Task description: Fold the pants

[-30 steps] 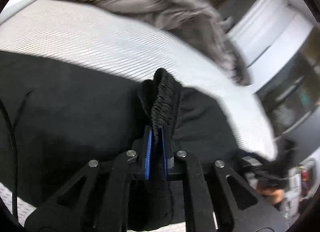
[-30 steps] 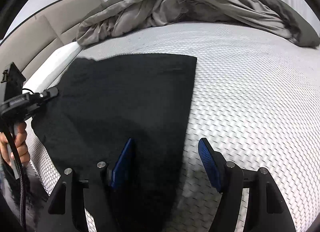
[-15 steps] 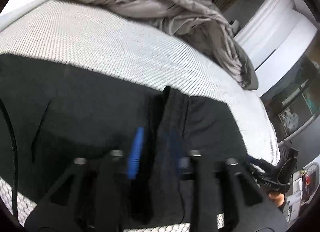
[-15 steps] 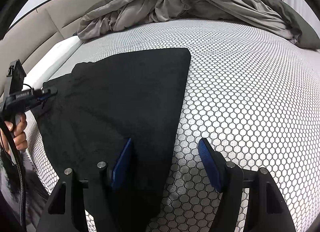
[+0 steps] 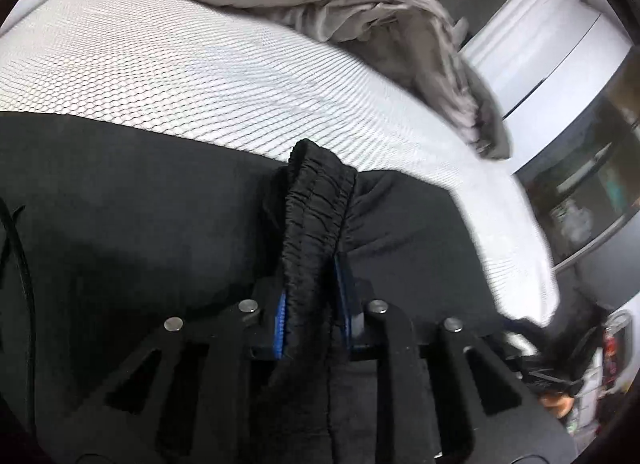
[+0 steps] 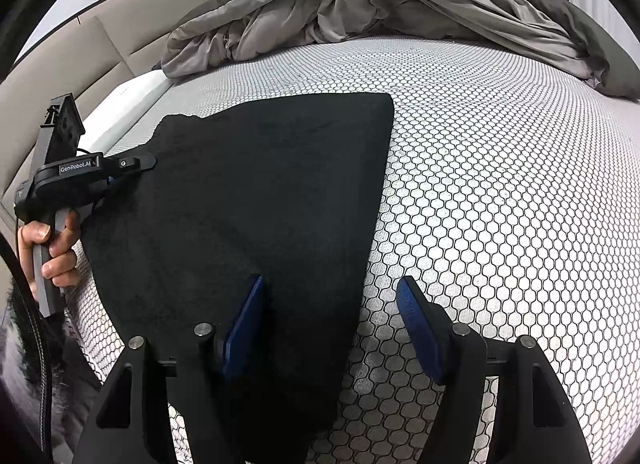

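Black pants (image 6: 260, 191) lie flat on the white honeycomb mattress (image 6: 500, 183). In the left wrist view the gathered elastic waistband (image 5: 316, 199) stands up between the blue pads of my left gripper (image 5: 311, 296). Its jaws are closing and the fabric fills the gap. The right wrist view shows that left gripper (image 6: 136, 163) at the pants' left edge, held by a hand (image 6: 48, 248). My right gripper (image 6: 330, 316) is open over the pants' near right edge, with one pad above the cloth and the other above bare mattress.
A crumpled grey duvet (image 6: 360, 3) is piled along the far side of the bed. A beige headboard (image 6: 60, 75) runs along the left. Bare mattress stretches to the right of the pants. White cabinets and a dark shelf (image 5: 580, 183) stand beyond the bed.
The left gripper's jaws spread half a second ago and have narrowed again around the waistband, which it has carried slightly inward. The right gripper has stayed put and open.
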The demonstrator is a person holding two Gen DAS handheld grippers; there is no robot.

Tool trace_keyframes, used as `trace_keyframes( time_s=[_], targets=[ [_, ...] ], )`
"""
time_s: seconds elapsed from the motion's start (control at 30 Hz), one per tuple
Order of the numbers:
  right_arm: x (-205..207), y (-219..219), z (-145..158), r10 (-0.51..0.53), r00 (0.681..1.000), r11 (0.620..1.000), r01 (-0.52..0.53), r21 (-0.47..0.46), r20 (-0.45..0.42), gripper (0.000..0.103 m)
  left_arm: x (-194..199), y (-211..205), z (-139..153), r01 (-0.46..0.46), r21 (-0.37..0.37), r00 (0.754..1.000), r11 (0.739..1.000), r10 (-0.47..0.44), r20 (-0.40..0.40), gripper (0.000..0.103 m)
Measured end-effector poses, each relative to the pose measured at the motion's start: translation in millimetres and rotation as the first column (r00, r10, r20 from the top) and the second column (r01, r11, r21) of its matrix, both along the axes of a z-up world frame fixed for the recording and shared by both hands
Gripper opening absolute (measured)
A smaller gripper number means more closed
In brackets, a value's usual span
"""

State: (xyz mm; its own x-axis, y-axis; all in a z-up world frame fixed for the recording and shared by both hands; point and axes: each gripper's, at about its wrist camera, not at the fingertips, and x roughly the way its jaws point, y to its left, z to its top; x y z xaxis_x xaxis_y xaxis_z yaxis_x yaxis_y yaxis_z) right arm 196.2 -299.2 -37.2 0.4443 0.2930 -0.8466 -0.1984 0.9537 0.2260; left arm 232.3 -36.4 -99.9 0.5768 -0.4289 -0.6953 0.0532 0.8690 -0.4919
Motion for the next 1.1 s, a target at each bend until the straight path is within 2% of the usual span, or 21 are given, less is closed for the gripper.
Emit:
trace_keyframes(
  time_s=[0.07, 0.13, 0.2, 0.3, 0.37, 0.43, 0.53, 0.57, 0.6, 0.67, 0.73, 0.8, 0.83, 0.9, 1.0, 1.1],
  targets=[
    [-3.1, -3.2, -0.8, 0.001, 1.0, 1.0, -0.001, -0.003, -0.001, 0.069, 2.0, -0.8, -2.1, -0.017, 0.008, 1.0, 1.0, 0.017, -0.014, 0.028],
    [-7.3, -8.0, -0.1, -0.002, 1.0, 1.0, 0.002, -0.016, -0.005, 0.069, -1.3, 1.7, 2.5, -0.042, 0.035, 0.999, 0.999, 0.042, -0.002, 0.03],
    [-16.3, -16.5, 5.6, -0.008, 1.0, 1.0, 0.008, -0.029, 0.006, 0.069, -14.3, 7.8, 13.4, -0.1, 0.102, 0.995, 0.99, 0.097, 0.034, 0.03],
    [-31.8, -30.6, 11.2, -0.024, 1.0, 1.0, 0.024, 0.004, -0.007, 0.069, -35.9, 11.7, 29.9, -0.106, 0.092, 0.99, 0.99, 0.096, 0.104, 0.037],
    [-39.9, -36.0, 10.2, -0.028, 0.999, 0.998, 0.03, 0.055, -0.037, 0.069, -48.9, 4.8, 39.4, -0.09, 0.074, 0.986, 0.993, 0.078, 0.15, 0.051],
    [-47.2, -39.1, 9.0, -0.035, 0.997, 0.992, 0.042, 0.118, -0.067, 0.069, -57.7, -14.0, 45.1, -0.039, 0.072, 0.982, 0.997, 0.026, 0.185, 0.059],
    [-51.9, -36.2, 9.4, -0.03, 0.994, 0.98, 0.049, 0.191, -0.101, 0.069, -62.8, -53.3, 43.1, 0.089, 0.081, 0.979, 0.993, -0.102, 0.175, 0.062],
    [-52.6, -34.4, 9.0, -0.024, 0.993, 0.975, 0.048, 0.215, -0.113, 0.067, -64.8, -63.3, 41.2, 0.121, 0.084, 0.977, 0.989, -0.134, 0.167, 0.063],
    [-52.9, -31.1, 8.3, -0.015, 0.992, 0.97, 0.044, 0.238, -0.125, 0.059, -65.1, -77.7, 37.1, 0.158, 0.085, 0.973, 0.984, -0.17, 0.158, 0.063],
    [-52.4, -23.9, 5.1, -0.002, 0.989, 0.966, 0.041, 0.255, -0.151, 0.05, -64.8, -109.7, 25.8, 0.228, 0.101, 0.963, 0.969, -0.239, 0.121, 0.063],
    [-51.9, -16.9, 3.0, -0.005, 0.988, 0.969, 0.043, 0.241, -0.154, 0.047, -66.0, -133.7, 17.5, 0.278, 0.141, 0.951, 0.95, -0.293, 0.101, 0.063],
    [-52.4, -14.2, 2.0, -0.013, 0.989, 0.972, 0.047, 0.231, -0.145, 0.031, -67.0, -148.4, 12.0, 0.289, 0.188, 0.945, 0.939, -0.311, 0.098, 0.064],
    [-53.4, -15.2, 1.9, -0.023, 0.989, 0.971, 0.057, 0.233, -0.146, 0.026, -64.2, -152.6, 10.4, 0.285, 0.201, 0.947, 0.937, -0.308, 0.092, 0.064],
    [-56.1, -15.7, 5.0, -0.025, 0.991, 0.972, 0.055, 0.231, -0.131, 0.014, -61.3, -155.3, 6.5, 0.276, 0.19, 0.953, 0.942, -0.294, 0.076, 0.064],
    [-63.9, -18.4, 10.6, -0.022, 0.991, 0.97, 0.053, 0.235, -0.132, 0.008, -57.0, -153.2, 6.1, 0.263, 0.153, 0.959, 0.953, -0.275, 0.063, 0.064],
    [-72.5, -14.3, 8.6, 0.016, 0.988, 0.974, 0.02, 0.224, -0.157, 0.007, -55.5, -151.3, 10.4, 0.271, 0.129, 0.959, 0.954, -0.279, 0.052, 0.064]
  ],
)
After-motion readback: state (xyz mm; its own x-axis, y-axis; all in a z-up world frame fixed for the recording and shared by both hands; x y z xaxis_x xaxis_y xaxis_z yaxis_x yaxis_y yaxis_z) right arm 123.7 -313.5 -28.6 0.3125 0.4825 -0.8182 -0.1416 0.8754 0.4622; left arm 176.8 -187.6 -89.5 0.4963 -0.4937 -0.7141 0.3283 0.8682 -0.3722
